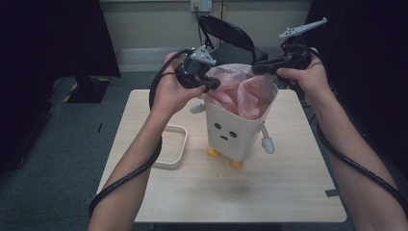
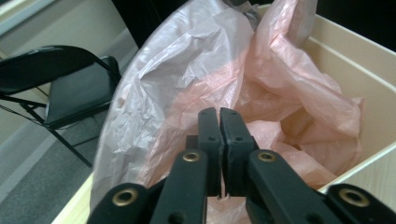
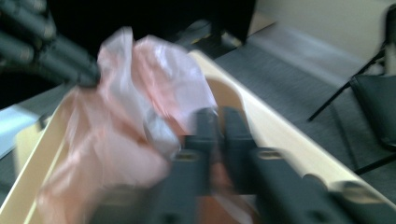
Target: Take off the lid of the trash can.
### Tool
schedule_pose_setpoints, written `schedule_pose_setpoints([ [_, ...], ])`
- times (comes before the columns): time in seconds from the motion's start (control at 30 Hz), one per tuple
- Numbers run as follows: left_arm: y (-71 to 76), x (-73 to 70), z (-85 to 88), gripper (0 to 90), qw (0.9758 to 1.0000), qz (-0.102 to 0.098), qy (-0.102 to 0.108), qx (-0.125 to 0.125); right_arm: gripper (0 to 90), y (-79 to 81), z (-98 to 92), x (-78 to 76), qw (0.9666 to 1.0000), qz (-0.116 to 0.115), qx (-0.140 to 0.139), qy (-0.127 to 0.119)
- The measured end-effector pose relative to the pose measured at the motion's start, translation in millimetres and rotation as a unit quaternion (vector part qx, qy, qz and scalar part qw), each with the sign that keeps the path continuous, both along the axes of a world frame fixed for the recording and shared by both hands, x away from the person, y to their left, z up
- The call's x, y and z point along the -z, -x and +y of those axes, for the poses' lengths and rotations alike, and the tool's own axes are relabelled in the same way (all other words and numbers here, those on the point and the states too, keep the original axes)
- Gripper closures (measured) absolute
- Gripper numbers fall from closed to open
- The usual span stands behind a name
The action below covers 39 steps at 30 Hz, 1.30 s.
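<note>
Pink bag (image 1: 243, 91) sits in the face-printed bin (image 1: 230, 129) on the table (image 1: 269, 187). Left gripper (image 1: 214, 83) is clamped on bag film at the near-left rim. Right gripper (image 1: 257, 67): blurred, jaws nearly together, grip cannot be told. Advice: pull edges outward evenly over the rim, avoid tearing.

Grey carpet floor (image 1: 57, 159), cream wall (image 1: 159, 24) with socket (image 1: 200, 5), black folding chair (image 1: 231, 41) behind light wooden table (image 1: 269, 192); dark curtains (image 1: 43, 38) either side.

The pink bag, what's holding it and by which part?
Left tool pinches the pink bag at its top edge; the right tool sits at the opposite edge, grip unclear.
</note>
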<state>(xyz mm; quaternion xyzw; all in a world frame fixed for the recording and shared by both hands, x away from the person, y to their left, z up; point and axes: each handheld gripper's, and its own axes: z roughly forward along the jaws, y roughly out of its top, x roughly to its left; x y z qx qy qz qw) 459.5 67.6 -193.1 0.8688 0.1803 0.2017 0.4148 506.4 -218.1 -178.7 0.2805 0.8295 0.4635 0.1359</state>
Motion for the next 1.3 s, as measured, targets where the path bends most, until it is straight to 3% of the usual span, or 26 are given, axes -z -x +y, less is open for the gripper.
schedule_pose_setpoints([
  [0.03,-0.3,0.9,-1.0,88.6,1.0,0.006,-0.003,0.002,73.2,0.0,0.0,0.0,1.0,0.0,0.0,0.0],
  [0.13,-1.0,3.8,-3.4,90.0,0.9999,0.009,-0.011,0.011,56.6,-0.6,12.1,-1.0,0.9997,-0.003,0.004,0.025],
  [0.3,-3.3,6.7,-3.0,90.0,0.9996,0.007,-0.023,0.015,52.8,-9.0,23.9,2.9,0.9997,0.018,-0.01,0.012],
  [0.4,-5.5,9.2,-1.5,90.0,0.9995,0.011,-0.025,0.018,58.0,-12.5,28.3,7.2,0.9993,0.029,-0.013,0.019],
  [0.6,-6.6,10.4,1.5,88.4,0.9997,0.01,-0.011,0.02,90.0,-13.4,34.2,13.3,0.9967,0.05,-0.039,0.049],
  [0.7,-7.4,9.6,1.4,73.8,0.9998,-0.002,0.009,0.016,90.0,-12.6,35.0,11.7,0.9961,0.046,-0.028,0.069],
  [0.77,-8.4,8.0,0.4,53.4,0.9989,-0.004,0.047,0.008,90.0,-10.2,35.9,9.8,0.9962,0.04,-0.032,0.07],
  [0.8,-8.2,6.5,-0.7,45.4,0.9985,-0.003,0.054,0.003,90.0,-8.2,36.7,9.0,0.996,0.036,-0.036,0.073],
  [0.9,-5.2,1.3,-8.9,36.9,0.9989,-0.018,0.041,-0.016,90.0,-1.6,39.2,6.8,0.9955,0.029,-0.04,0.081],
  [0.97,-4.2,-0.9,-15.5,32.8,0.9986,-0.026,0.043,-0.014,90.0,1.6,40.1,5.8,0.9954,0.026,-0.041,0.082],
  [1.07,-5.9,1.1,-27.9,34.7,0.9992,-0.032,0.022,-0.008,90.0,7.7,42.8,5.0,0.9955,0.023,-0.051,0.076],
  [1.13,-4.9,4.1,-33.4,43.2,0.9993,-0.031,0.019,-0.008,90.0,11.3,45.0,5.2,0.9952,0.017,-0.048,0.083],
  [1.2,-2.6,5.4,-36.9,64.0,0.9997,-0.022,-0.005,-0.009,90.0,14.0,46.5,6.9,0.9943,0.015,-0.043,0.097],
  [1.3,-0.2,6.6,-40.2,79.8,0.9999,-0.006,-0.008,-0.002,90.0,14.5,44.0,9.4,0.9948,0.012,-0.036,0.095],
])
